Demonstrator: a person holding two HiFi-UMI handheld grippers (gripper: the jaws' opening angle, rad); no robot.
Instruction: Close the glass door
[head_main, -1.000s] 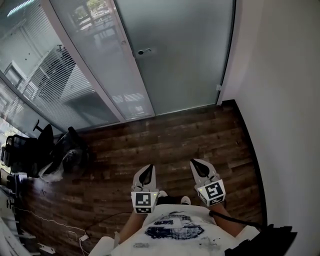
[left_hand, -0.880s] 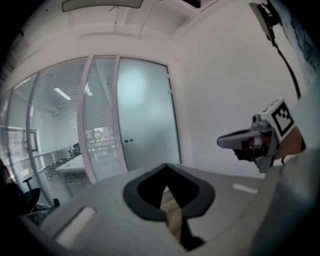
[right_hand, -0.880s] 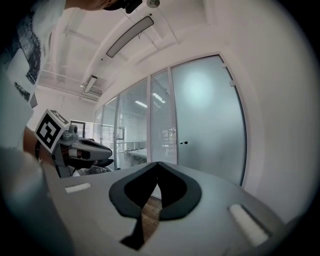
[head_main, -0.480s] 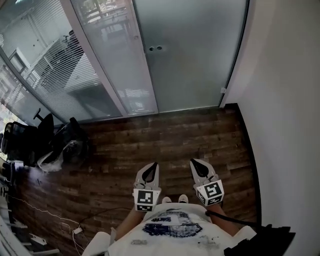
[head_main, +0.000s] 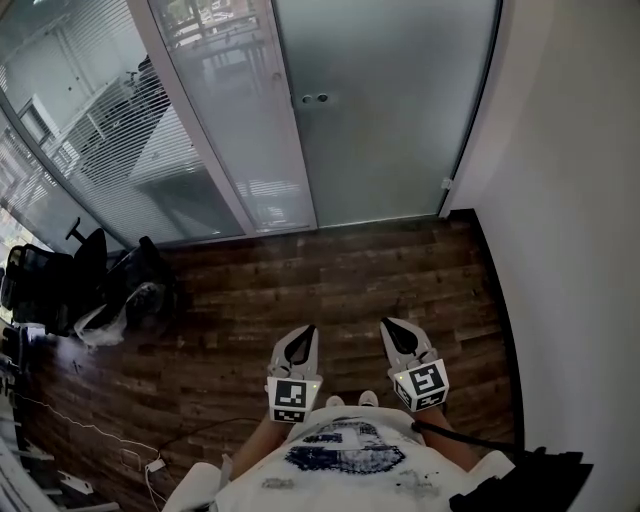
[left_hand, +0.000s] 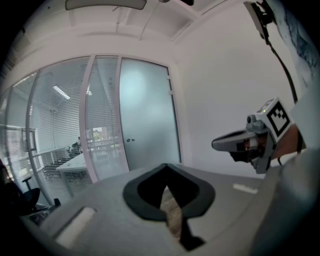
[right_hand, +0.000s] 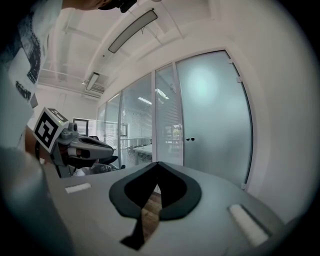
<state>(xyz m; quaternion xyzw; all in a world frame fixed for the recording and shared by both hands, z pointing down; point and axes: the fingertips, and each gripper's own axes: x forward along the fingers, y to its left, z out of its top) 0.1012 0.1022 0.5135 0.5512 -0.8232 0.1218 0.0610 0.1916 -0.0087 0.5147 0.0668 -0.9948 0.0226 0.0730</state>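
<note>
**Left claw (head_main: 303, 330) and right claw (head_main: 388, 323) empty, glass door (head_main: 390, 110) at twelve o'clock**

The left claw's jaws were pressed together at the tips, with nothing between them. In the left gripper view only a strip of wooden floor (head_main: 350, 270) showed through the gap behind the tips. The right claw's jaws met in the same way and held nothing. Both claws were held side by side, close in front of the person's body, and pointed toward twelve o'clock just above the shoes (head_main: 368, 399). Neither claw touched anything.

Bare floor lay between the claws and the door. The frosted glass door stood at twelve o'clock, well apart from both claws. Two small round fittings (head_main: 315, 98) sat near its left edge. As far as the head view showed, the door lay flush in its frame.

A white wall (head_main: 570, 200) ran along the three o'clock side. A glass partition (head_main: 90, 130) with blinds behind it stretched away toward ten o'clock. A dark office chair (head_main: 50, 290) stood at nine o'clock, by the partition's foot.
</note>
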